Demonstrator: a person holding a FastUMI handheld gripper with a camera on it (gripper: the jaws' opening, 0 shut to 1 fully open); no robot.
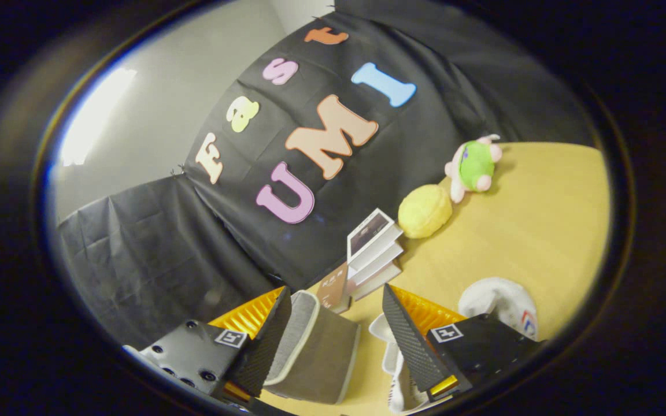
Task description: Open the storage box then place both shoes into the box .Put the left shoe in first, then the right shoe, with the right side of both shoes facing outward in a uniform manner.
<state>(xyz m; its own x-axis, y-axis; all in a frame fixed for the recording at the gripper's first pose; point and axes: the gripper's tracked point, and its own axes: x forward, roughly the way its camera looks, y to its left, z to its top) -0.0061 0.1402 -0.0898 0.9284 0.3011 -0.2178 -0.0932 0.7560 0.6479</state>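
Observation:
My gripper (336, 290) is open, its fingers spread wide, and the whole view is tilted. A grey fabric part of the storage box (313, 346), edged in pale trim, sits between the fingers and lies against the left finger (269, 341). A strip of table separates it from the right finger (411, 341). Part of a white shoe (393, 370) shows low down beside the right finger. The rounded end of a second white shoe (498, 300) sticks out from behind that finger's mount. I cannot tell which shoe is left or right.
The yellow wooden table (541, 231) runs beyond the fingers. A leaning stack of books (373, 254) stands just ahead of the fingers. Farther on are a yellow plush ball (424, 211) and a green and pink plush toy (474, 164).

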